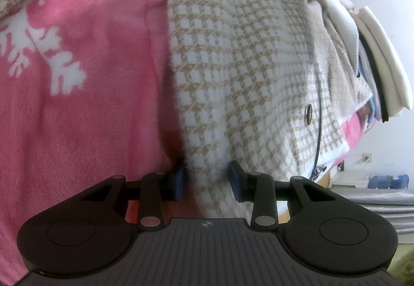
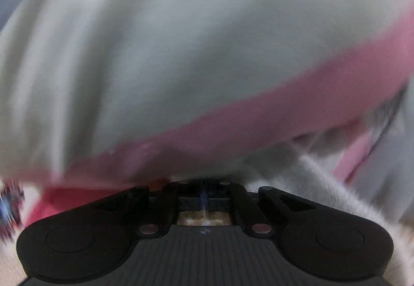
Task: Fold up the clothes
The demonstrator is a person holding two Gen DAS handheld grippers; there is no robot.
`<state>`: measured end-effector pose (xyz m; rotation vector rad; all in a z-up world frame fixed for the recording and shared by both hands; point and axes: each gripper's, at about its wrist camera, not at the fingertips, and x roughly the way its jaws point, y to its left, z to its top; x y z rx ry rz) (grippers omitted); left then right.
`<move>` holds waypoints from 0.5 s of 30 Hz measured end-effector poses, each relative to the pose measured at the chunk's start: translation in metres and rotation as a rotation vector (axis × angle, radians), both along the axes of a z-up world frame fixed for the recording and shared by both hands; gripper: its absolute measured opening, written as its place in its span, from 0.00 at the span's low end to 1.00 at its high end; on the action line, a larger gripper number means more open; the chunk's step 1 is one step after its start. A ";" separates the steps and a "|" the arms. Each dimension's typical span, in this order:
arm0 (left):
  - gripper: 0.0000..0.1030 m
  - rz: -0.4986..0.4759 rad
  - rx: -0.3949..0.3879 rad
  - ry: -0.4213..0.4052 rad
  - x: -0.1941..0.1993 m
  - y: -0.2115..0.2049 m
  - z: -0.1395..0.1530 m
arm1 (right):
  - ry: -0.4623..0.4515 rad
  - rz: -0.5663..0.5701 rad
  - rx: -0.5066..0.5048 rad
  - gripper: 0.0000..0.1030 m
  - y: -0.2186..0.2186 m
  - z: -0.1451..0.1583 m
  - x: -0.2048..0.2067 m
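Both fisheye views bend strongly toward their rims, with dark vignette corners. The left wrist view is bright and mostly sharp: soft daylight falls evenly on the fuzzy pink fleece blanket with white snowflakes (image 1: 77, 94) and the beige-and-white houndstooth knit jacket (image 1: 233, 74), with a deep shadow in the fold at lower centre. The right wrist view is dimmer and heavily motion-smeared (only the black gripper body stays crisp); the pale grey cloth (image 2: 181, 53) is streaked.
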<state>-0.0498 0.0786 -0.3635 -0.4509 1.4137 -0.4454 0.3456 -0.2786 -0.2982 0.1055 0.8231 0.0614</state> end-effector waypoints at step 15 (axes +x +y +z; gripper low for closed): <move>0.34 0.065 0.008 0.041 0.004 0.009 0.002 | 0.323 0.099 0.096 0.49 -0.020 0.076 -0.196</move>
